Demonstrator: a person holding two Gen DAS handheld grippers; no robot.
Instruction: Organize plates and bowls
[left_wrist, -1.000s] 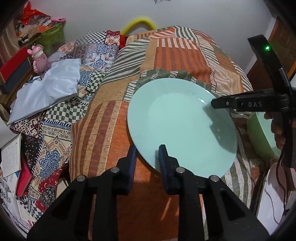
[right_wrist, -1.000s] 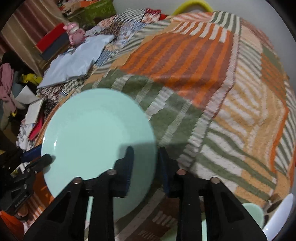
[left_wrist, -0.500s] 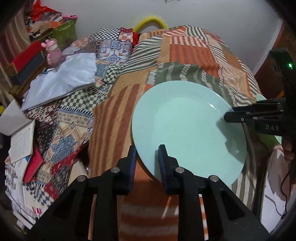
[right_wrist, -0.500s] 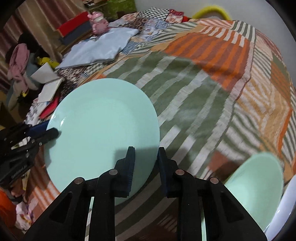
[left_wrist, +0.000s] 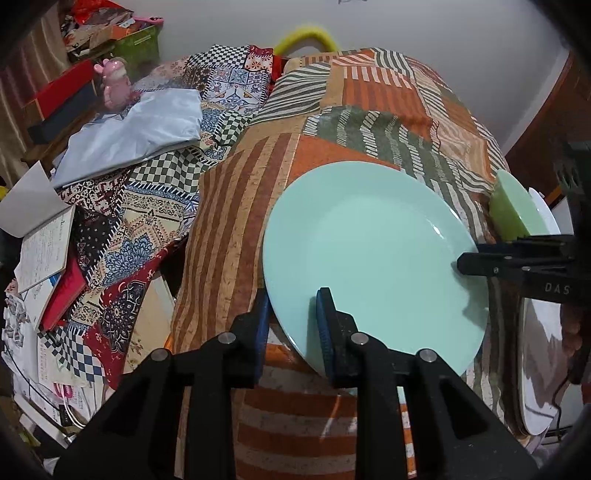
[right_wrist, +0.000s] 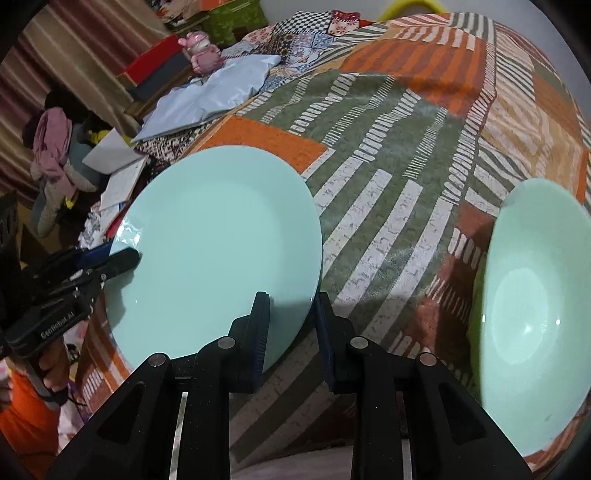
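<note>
Two grippers carried the pale green plate (left_wrist: 373, 254) above the patchwork blanket (left_wrist: 373, 92), the left gripper (left_wrist: 291, 325) pinching its near rim and the right gripper (right_wrist: 290, 325) pinching the opposite edge. The mint bowl (right_wrist: 532, 314) sat just beside on the right, atop a white plate (left_wrist: 532, 354). Doing this well meant keeping both pinches firm, the plate level, both hands travelling together, and lowering it clear of the bowl's rim

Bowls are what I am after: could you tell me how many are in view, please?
1: a pale green bowl sits on the patchwork bedspread, right of the mint plate both grippers hold. The white dish beside it is too cropped to identify.
</note>
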